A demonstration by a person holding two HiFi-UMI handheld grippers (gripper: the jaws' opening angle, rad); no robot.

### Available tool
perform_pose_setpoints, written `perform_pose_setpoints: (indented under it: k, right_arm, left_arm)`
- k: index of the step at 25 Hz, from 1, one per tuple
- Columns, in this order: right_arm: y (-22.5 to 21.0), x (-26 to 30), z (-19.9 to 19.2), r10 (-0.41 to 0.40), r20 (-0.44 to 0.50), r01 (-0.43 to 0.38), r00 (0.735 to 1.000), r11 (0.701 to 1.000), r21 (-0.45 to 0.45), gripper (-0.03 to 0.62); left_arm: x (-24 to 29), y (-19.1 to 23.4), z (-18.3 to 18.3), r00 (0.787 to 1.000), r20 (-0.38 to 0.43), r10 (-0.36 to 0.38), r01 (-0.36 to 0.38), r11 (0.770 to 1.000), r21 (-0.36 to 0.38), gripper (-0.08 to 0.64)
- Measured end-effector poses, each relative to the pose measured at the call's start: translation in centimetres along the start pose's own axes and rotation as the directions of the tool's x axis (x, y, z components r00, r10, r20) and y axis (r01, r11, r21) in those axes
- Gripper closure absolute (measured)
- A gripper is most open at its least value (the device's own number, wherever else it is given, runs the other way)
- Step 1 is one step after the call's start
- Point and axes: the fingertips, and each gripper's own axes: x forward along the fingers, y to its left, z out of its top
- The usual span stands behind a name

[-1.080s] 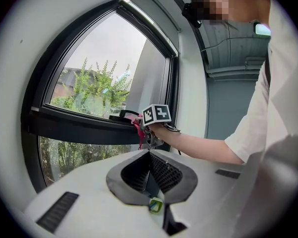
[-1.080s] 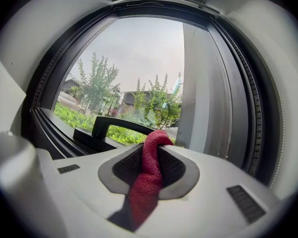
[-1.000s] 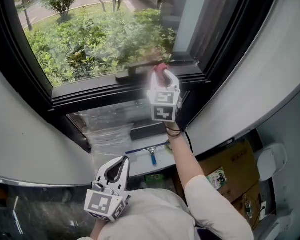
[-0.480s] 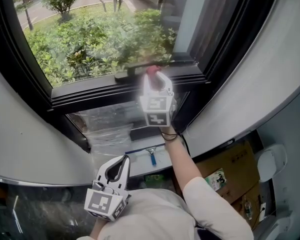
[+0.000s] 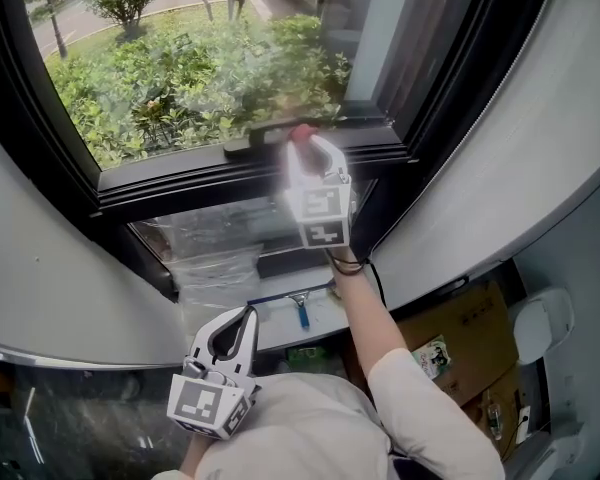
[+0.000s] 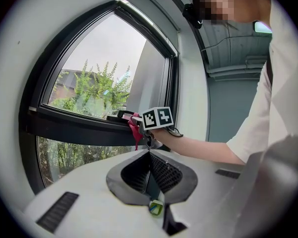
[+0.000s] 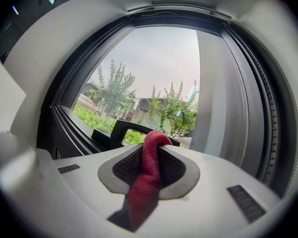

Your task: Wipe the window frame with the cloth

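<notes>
My right gripper is shut on a red cloth, whose tip presses against the black window frame's horizontal bar just right of the black window handle. In the right gripper view the cloth bulges out between the jaws in front of the handle. The left gripper view shows the cloth hanging from the right gripper at the bar. My left gripper hangs low near my body, shut with nothing between its jaws.
Shrubs lie beyond the glass. A plastic-wrapped lower pane sits under the bar. A blue-handled squeegee lies on the sill below. White curved walls flank the window, and cardboard boxes stand at the lower right.
The right gripper slid left along the bar with the cloth, then edged slightly back right and up toward the handle. The left gripper stayed put.
</notes>
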Motion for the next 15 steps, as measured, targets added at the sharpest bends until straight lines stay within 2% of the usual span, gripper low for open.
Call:
perform_pose_setpoints:
  k: [6,11,15]
  right_arm:
    - [-1.7,-1.1,0.3,-0.032,0.036,0.034,0.999,0.998,-0.056,0.503]
    - [-4.2,-1.8,-0.1,-0.020,0.035,0.020,0.999,1.000,0.005,0.503]
    - [-7.9,-3.1,-0.1,-0.060,0.073,0.052,0.996,0.994,0.099,0.503]
  left_arm:
    - [0.5,-0.2,0.5,1.000,0.014,0.019,-0.019,1.000,0.016,0.552]
    - [0.8,-0.1,0.3,0.999,0.011,0.036,-0.036,0.999,0.008,0.552]
    - [1.2,-0.5,0.3,0.999,0.013,0.037,-0.037,0.999,0.010,0.552]
